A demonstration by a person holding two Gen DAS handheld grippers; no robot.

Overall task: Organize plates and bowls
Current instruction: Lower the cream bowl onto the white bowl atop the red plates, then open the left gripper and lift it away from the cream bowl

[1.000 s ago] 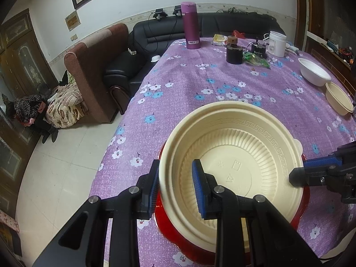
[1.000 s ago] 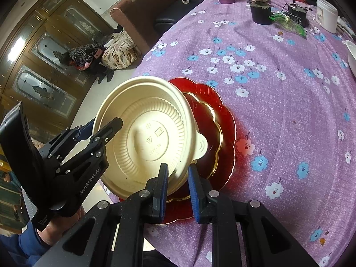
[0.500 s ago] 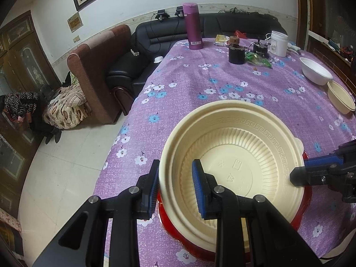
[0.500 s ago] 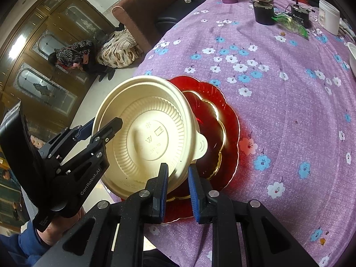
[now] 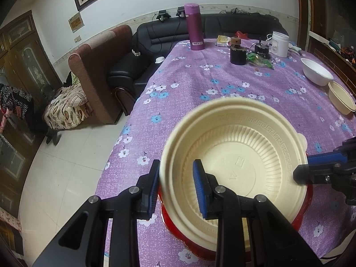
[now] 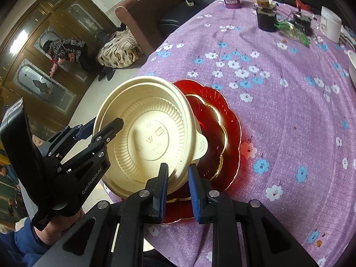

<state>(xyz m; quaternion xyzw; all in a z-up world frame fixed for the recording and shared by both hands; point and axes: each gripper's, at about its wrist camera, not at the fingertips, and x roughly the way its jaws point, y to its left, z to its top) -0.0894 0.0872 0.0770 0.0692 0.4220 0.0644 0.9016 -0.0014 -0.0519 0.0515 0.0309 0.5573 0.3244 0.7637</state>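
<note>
Both grippers grip the same cream bowl (image 5: 240,162), held tilted above the red plate (image 6: 224,133) at the near edge of the purple-clothed surface (image 5: 222,84). The left gripper (image 5: 175,187) has its fingers clamped on the rim at seven o'clock; the right gripper (image 6: 176,184) pinches the rim at about three. Two more bowls (image 5: 329,86) sit well apart at two o'clock.

Bowl (image 5: 240,155) sits tilted over the scalloped plate (image 6: 224,120) at the near table edge, left gripper (image 5: 176,189) straddling its near-left rim, right gripper (image 6: 178,187) straddling the opposite rim. Two more bowls (image 5: 318,73) side by side, touching, at the right table edge. Flask (image 5: 194,30), dark jar (image 5: 237,55), white tub (image 5: 280,44) along the far end. Sofa (image 5: 155,42) behind the table, armchair (image 5: 93,66) to its left on the floor.
</note>
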